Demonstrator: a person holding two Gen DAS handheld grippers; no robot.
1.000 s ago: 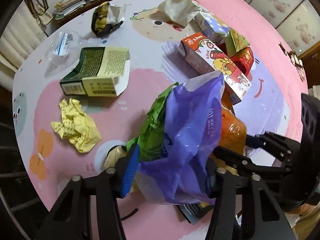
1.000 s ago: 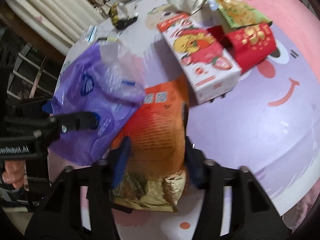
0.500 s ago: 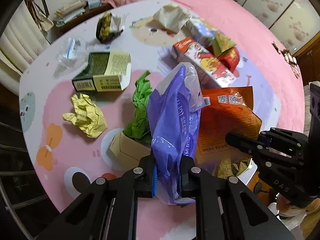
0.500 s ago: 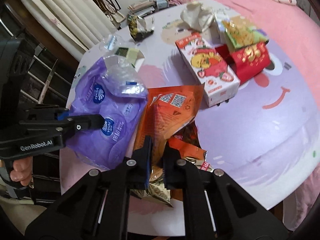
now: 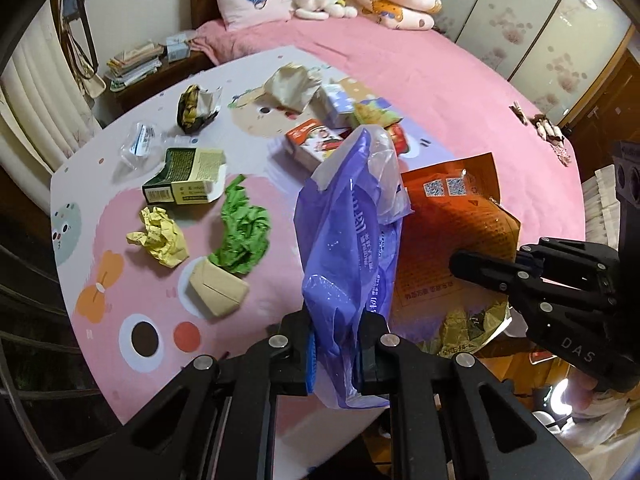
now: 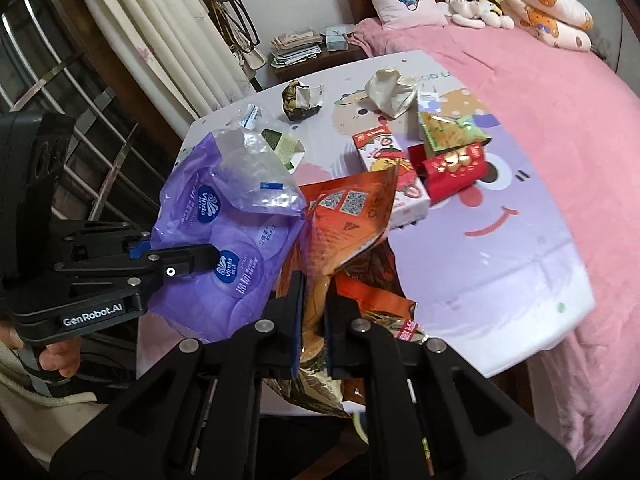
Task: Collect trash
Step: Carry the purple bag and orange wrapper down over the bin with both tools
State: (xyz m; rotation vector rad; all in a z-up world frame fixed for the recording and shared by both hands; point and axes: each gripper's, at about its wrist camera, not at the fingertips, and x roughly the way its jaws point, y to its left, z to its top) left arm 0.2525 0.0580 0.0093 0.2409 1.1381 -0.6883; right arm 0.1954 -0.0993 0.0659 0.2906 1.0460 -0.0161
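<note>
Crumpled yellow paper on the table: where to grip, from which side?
Take the yellow paper wad from straight above, pinching across its raised middle ridge. It lies loose, apart from the green paper and the green-and-cream carton, so both sides look free for fingers.

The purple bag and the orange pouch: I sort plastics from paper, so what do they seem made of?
Purple bag: thin glossy plastic film, partly see-through, crinkled. Orange pouch: probably foil-lined plastic; printed outside, shiny gold inside.

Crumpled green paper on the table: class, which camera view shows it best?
The left wrist view: the crumpled green paper lies unobstructed beside the yellow paper ball. In the right wrist view the purple plastic bag apparently hides it.
</note>
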